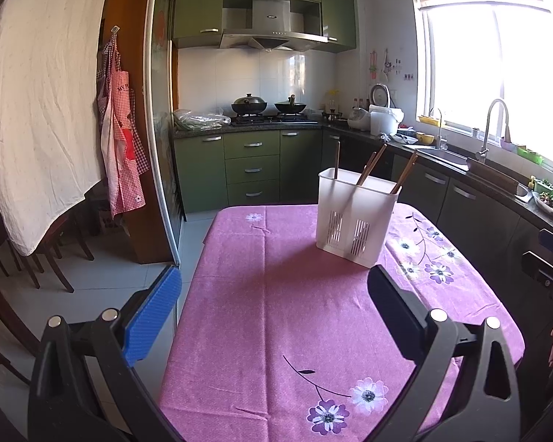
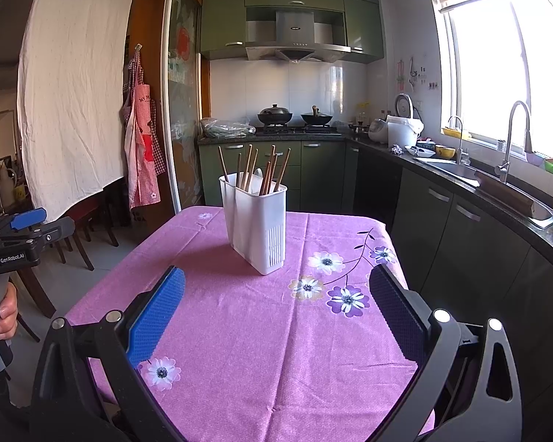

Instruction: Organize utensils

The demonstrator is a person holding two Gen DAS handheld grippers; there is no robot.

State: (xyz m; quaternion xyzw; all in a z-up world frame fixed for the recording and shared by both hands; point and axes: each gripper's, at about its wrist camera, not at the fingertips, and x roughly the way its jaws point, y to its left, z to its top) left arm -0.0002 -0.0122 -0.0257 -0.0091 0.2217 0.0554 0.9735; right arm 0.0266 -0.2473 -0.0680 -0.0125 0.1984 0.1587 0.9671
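A white plastic utensil holder [image 1: 354, 217] stands upright on the purple flowered tablecloth [image 1: 276, 294], toward the far right. Several brown chopsticks [image 1: 372, 164] stick up out of it. In the right wrist view the holder [image 2: 256, 223] stands mid-table with several chopsticks [image 2: 265, 169] and a pale spoon in it. My left gripper [image 1: 274, 294] is open and empty above the near table, well short of the holder. My right gripper [image 2: 276, 294] is open and empty, just short of the holder. The left gripper also shows at the left edge of the right wrist view [image 2: 25, 228].
The table's far edge [image 1: 276, 207] faces green kitchen cabinets [image 1: 252, 169] and a stove with two woks [image 1: 265, 105]. A counter with sink and tap [image 1: 494, 129] runs along the right. Wooden chairs [image 1: 55, 254] and a hanging white cloth [image 1: 44, 103] stand left.
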